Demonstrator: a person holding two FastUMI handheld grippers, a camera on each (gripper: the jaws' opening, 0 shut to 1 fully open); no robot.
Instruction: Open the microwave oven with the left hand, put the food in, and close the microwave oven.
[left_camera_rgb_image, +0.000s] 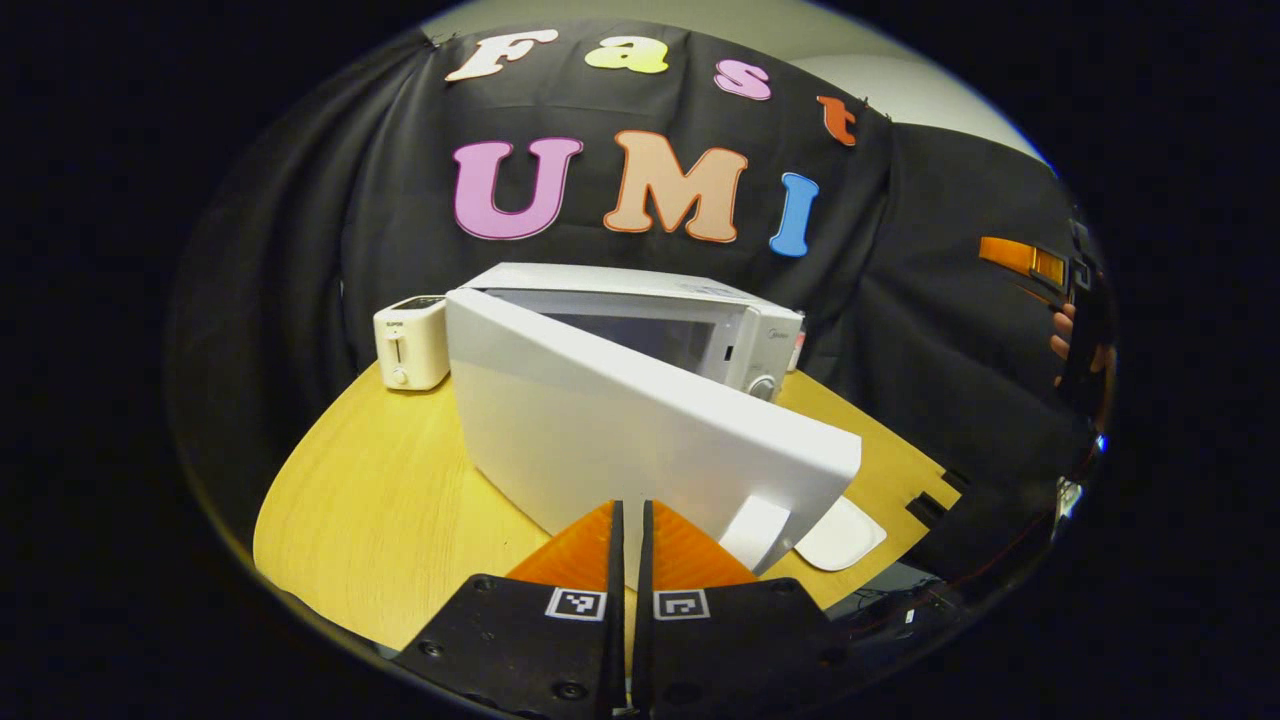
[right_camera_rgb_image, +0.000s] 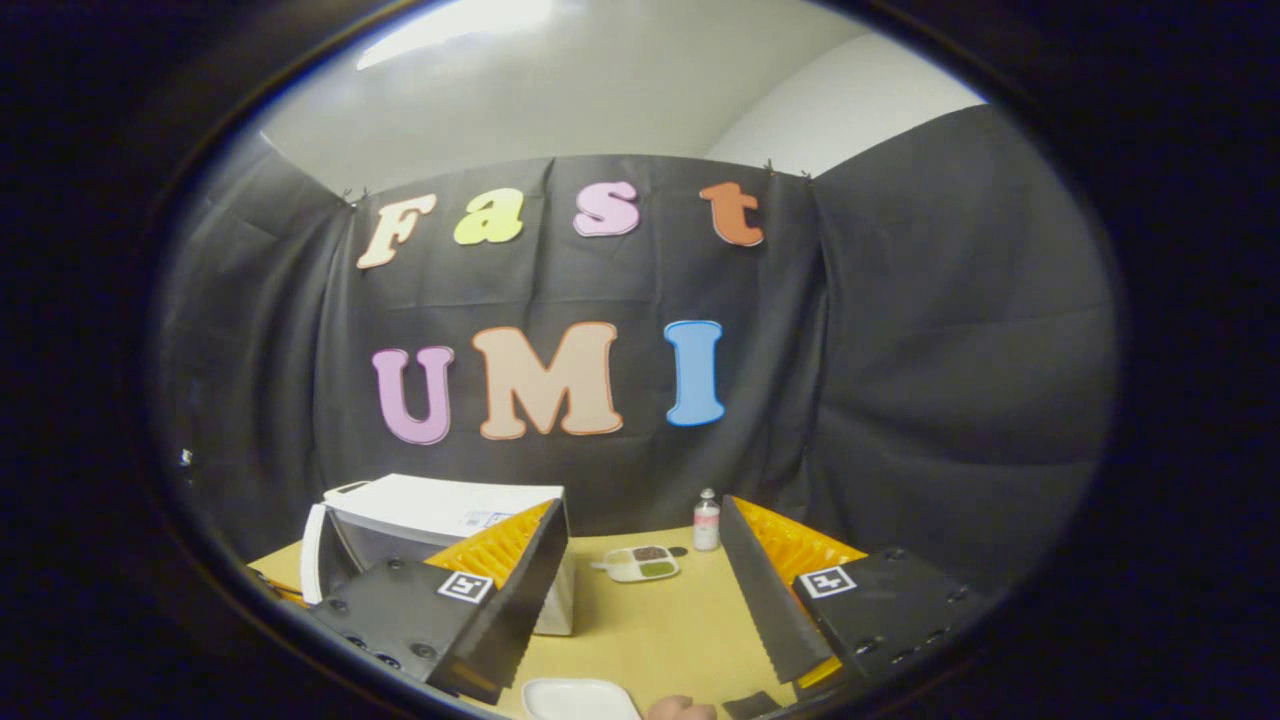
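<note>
In the left gripper view the left gripper (left_camera_rgb_image: 630, 540) has its jaws drawn almost together, a thin slit between the orange fingers (left_camera_rgb_image: 575, 555), with nothing between them. Just beyond the tips stands the microwave door (left_camera_rgb_image: 640, 440), swung partly out toward the camera and seen from its white outer face; whether the tips touch it I cannot tell. Behind the door sits the microwave (left_camera_rgb_image: 700, 320) itself, its control knob (left_camera_rgb_image: 765, 385) at the right end of the front. A white toaster (left_camera_rgb_image: 411, 343) stands just beside the oven's far left corner. A white plate (left_camera_rgb_image: 840, 535) lies on the tabletop (left_camera_rgb_image: 370, 500) near the door's lower right corner. At the far right edge a hand (left_camera_rgb_image: 1065, 340) holds the other gripper (left_camera_rgb_image: 1030, 260) up against the black cloth.

In the right gripper view the right gripper (right_camera_rgb_image: 640, 590) has its jaws spread wide — nothing is held between them. Past the left finger (right_camera_rgb_image: 500, 560) the microwave (right_camera_rgb_image: 440, 510) appears with its door (right_camera_rgb_image: 314, 555) standing out at the left. Between the fingers, farther back on the yellow tabletop (right_camera_rgb_image: 660, 620), rests the food — a small compartment tray (right_camera_rgb_image: 638, 564) with dark and green portions. A small bottle (right_camera_rgb_image: 706, 521) stands upright just beside it, toward the cloth. The white plate (right_camera_rgb_image: 578, 698) lies at the bottom edge.
</note>
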